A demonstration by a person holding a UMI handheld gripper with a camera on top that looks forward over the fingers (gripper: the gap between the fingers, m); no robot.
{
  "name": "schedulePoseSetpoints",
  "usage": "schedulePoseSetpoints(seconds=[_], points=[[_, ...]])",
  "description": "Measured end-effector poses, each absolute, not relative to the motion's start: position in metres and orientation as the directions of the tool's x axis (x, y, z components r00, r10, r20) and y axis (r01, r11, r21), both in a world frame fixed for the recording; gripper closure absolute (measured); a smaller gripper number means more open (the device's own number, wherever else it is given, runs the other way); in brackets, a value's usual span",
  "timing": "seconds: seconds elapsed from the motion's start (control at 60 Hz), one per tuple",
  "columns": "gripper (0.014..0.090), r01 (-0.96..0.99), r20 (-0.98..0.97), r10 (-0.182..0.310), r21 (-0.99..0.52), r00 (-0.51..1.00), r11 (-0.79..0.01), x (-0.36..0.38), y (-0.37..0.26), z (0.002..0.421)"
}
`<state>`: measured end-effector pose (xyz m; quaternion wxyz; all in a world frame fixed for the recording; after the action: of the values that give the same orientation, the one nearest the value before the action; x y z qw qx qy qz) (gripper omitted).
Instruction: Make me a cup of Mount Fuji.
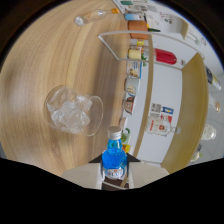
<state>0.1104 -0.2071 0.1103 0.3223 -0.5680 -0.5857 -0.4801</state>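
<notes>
The fingers are closed narrow on a small blue bottle with a silver cap, pressing it from both sides. Just beyond it, a glass full of ice sits on the wooden tabletop, beside a shelf of bottles.

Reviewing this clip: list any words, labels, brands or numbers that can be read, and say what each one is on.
None can be read.
Blue bottle between the gripper's fingers: its label is too blurred.
Clear bottle with a red and blue label on the shelf: print too small.
Other bottles and jars along the shelf: labels too small.
Glass of ice: no print.
</notes>
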Motion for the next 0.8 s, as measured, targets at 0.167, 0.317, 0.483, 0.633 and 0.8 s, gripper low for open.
schedulePoseSetpoints(seconds=[0.167,0.317,0.483,0.633,0.8], points=[[0.0692,0.934,0.885,0.370,0.342,-0.285,-0.100,0.112,-0.205,0.112],[0.0693,0.937,0.886,0.374,0.333,-0.273,-0.106,0.109,-0.206,0.114],[0.0690,0.990,0.934,0.354,0.006,0.045,-0.142,0.098,-0.215,0.128],[0.0688,0.855,0.800,0.308,-0.507,0.515,-0.110,0.081,-0.231,0.172],[0.0688,0.530,0.489,0.263,-0.840,0.831,-0.115,0.108,-0.249,0.204]])
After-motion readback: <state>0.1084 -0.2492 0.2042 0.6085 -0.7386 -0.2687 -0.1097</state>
